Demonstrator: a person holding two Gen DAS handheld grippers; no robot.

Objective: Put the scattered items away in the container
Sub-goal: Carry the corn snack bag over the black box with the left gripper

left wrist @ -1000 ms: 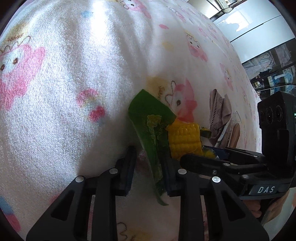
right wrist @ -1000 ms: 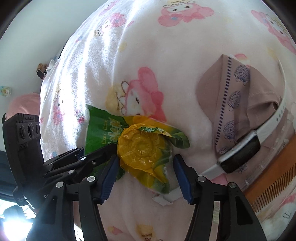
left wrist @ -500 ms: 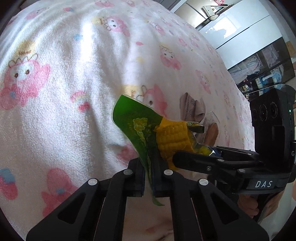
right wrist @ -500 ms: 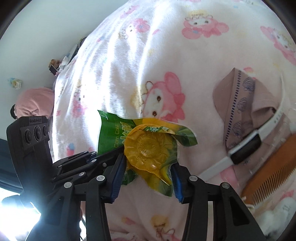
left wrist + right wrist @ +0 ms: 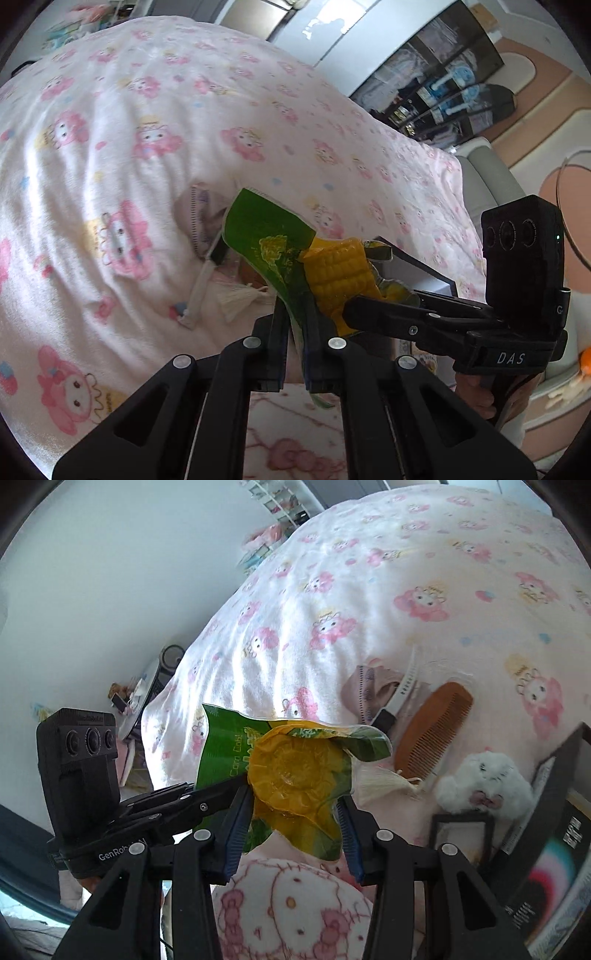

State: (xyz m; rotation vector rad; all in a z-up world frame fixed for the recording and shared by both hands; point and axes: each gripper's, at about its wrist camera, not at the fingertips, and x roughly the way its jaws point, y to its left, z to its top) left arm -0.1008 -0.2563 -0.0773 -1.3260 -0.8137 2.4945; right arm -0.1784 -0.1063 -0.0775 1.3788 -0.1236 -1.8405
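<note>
- Two tools hold one packaged corn cob between them, and compared with a second ago it hangs well clear of the bed blanket instead of lying on it.
- The left tool, whose fingers stood apart around the green wrapper edge a second ago, is now pinched together on that edge.
- The right tool, wider a second ago, is now clamped across the cob's round yellow end, its blue pads pressing both sides.
- Both views take in far more of the room than before, and the blanket's pink cartoon prints look smaller.
- On the blanket beyond the cob lie a beige patterned cloth, a white watch band, a wooden comb with a cream tassel, and a fluffy white toy.
- A dark box sits at the right wrist view's lower right edge, near the toy.
- A pale wall rises behind the bed; dark glass-fronted shelves stand on the other side.
</note>
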